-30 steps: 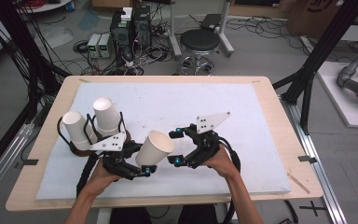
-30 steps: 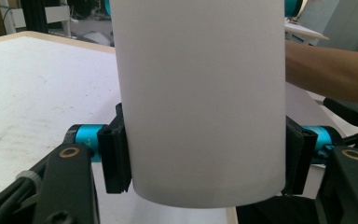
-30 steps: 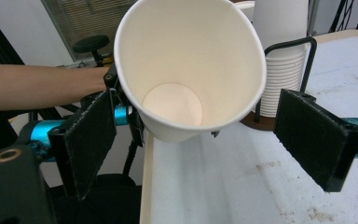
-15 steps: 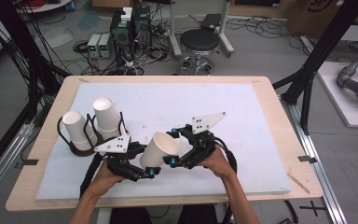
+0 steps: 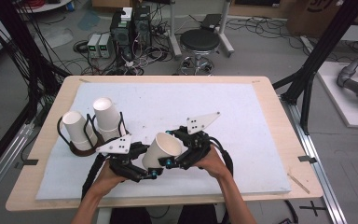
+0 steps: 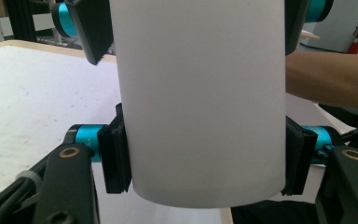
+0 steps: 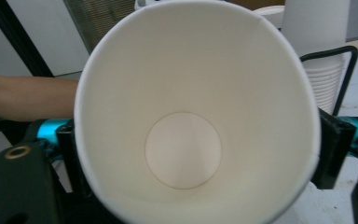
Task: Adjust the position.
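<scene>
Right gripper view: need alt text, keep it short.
A white paper cup faces the camera mouth-first, its round base visible inside, with the right claw closing its black jaws on either side of the rim. Behind it, a stack of paper cups stands in a black wire holder.

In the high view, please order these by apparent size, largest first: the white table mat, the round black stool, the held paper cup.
1. white table mat
2. round black stool
3. held paper cup

The stool stands farther from the camera, so its lead over the cup is uncertain.
</scene>
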`<state>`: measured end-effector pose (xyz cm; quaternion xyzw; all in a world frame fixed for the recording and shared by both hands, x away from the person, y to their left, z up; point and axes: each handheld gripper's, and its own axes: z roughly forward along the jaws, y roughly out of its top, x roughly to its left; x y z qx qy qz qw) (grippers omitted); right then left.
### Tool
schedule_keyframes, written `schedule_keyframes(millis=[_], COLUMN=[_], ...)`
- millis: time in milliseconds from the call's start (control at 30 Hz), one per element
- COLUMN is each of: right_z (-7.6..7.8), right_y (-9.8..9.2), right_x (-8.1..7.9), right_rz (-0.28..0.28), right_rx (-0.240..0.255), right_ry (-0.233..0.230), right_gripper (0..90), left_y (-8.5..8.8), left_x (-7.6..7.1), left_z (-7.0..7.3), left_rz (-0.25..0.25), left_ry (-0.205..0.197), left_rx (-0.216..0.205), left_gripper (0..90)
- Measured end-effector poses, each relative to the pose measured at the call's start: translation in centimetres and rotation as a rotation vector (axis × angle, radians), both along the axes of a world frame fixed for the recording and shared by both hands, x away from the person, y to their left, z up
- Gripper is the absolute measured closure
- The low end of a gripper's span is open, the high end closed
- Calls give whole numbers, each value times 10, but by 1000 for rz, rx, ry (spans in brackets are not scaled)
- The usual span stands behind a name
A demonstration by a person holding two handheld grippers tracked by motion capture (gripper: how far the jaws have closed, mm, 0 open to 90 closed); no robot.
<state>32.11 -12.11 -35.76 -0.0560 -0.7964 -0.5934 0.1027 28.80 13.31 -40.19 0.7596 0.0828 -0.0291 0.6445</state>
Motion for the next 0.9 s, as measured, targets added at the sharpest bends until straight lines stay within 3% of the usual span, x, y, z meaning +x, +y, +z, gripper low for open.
schedule_keyframes(millis=[100, 167, 600, 700, 767, 900], right_z=[0, -1, 0, 1, 1, 2], right_y=[1, 3, 2, 1, 0, -2], right_x=[0, 0, -1, -1, -1, -1], right_rz=[11, 26, 23, 23, 21, 15], right_rx=[2, 3, 0, 6, 9, 2], right_ry=[-3, -8, -27, -22, -21, -26], right_gripper=[198, 259, 311, 315, 318, 317], left_y=[0, -1, -1, -4, -4, -3], left_x=[0, 0, -3, -4, -4, -3], left_z=[0, 0, 0, -1, -2, -2], left_rz=[-1, 1, 27, 72, 75, 84], left_ry=[0, -1, -38, -40, -23, -5], left_rx=[5, 7, 29, 62, 74, 97], left_gripper=[347, 348, 336, 164, 77, 17])
